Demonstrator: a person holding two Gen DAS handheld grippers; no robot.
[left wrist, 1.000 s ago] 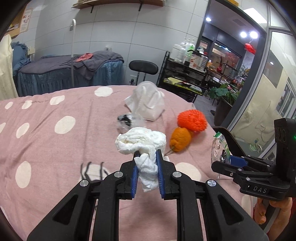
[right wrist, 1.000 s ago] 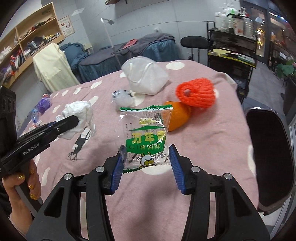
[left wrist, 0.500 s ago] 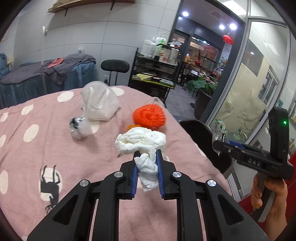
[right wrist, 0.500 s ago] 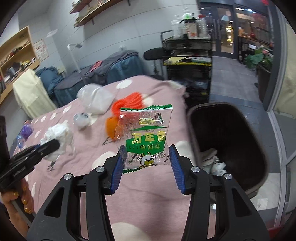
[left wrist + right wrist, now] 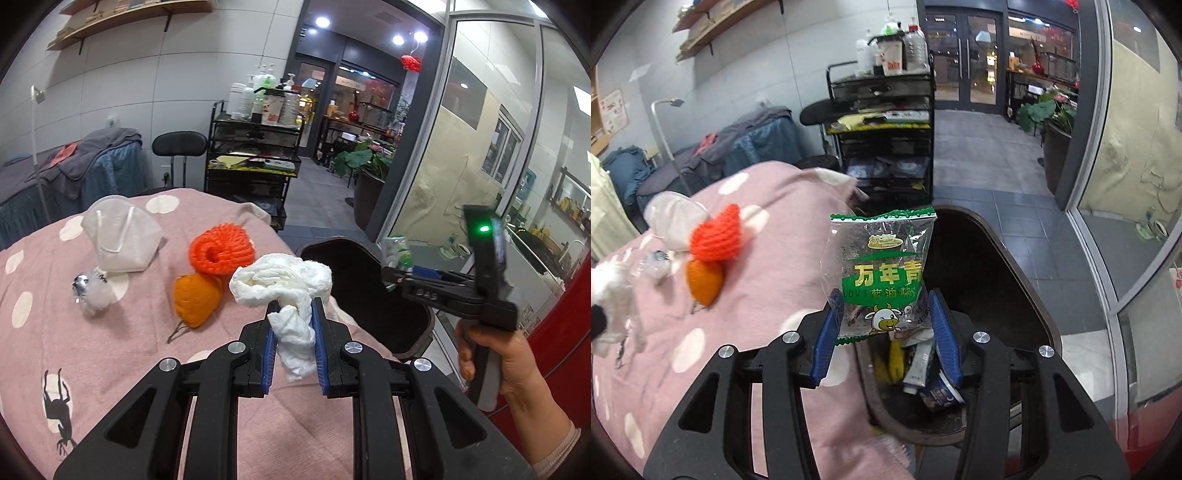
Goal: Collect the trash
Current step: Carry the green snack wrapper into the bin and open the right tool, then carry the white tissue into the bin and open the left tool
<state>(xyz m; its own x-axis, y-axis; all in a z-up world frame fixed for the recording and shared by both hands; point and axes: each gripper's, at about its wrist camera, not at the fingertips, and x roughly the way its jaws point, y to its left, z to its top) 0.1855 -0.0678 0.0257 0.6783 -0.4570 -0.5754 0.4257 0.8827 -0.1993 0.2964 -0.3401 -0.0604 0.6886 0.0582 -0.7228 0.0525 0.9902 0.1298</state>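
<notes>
My left gripper [image 5: 293, 314] is shut on a crumpled white tissue [image 5: 284, 280], held above the pink dotted bedspread [image 5: 110, 350] near its right edge. My right gripper [image 5: 886, 306] is shut on a clear green snack wrapper [image 5: 882, 269], held over the black trash bin [image 5: 1015, 280] beside the bed. The bin holds several pieces of trash [image 5: 923, 369]. In the left wrist view the right gripper [image 5: 397, 275] hovers over the bin [image 5: 351, 273]. The tissue also shows at the left edge of the right wrist view [image 5: 609, 288].
On the bedspread lie a white face mask [image 5: 118, 236], an orange foam net [image 5: 221, 251], an orange peel [image 5: 195, 299] and a small crumpled clear wrapper [image 5: 92, 291]. A black shelf cart [image 5: 255, 155], a stool [image 5: 179, 144] and glass walls stand beyond.
Both grippers have swung right from over the bed toward the bin. The right gripper now holds the wrapper above the bin's opening. Both grips are unchanged.
</notes>
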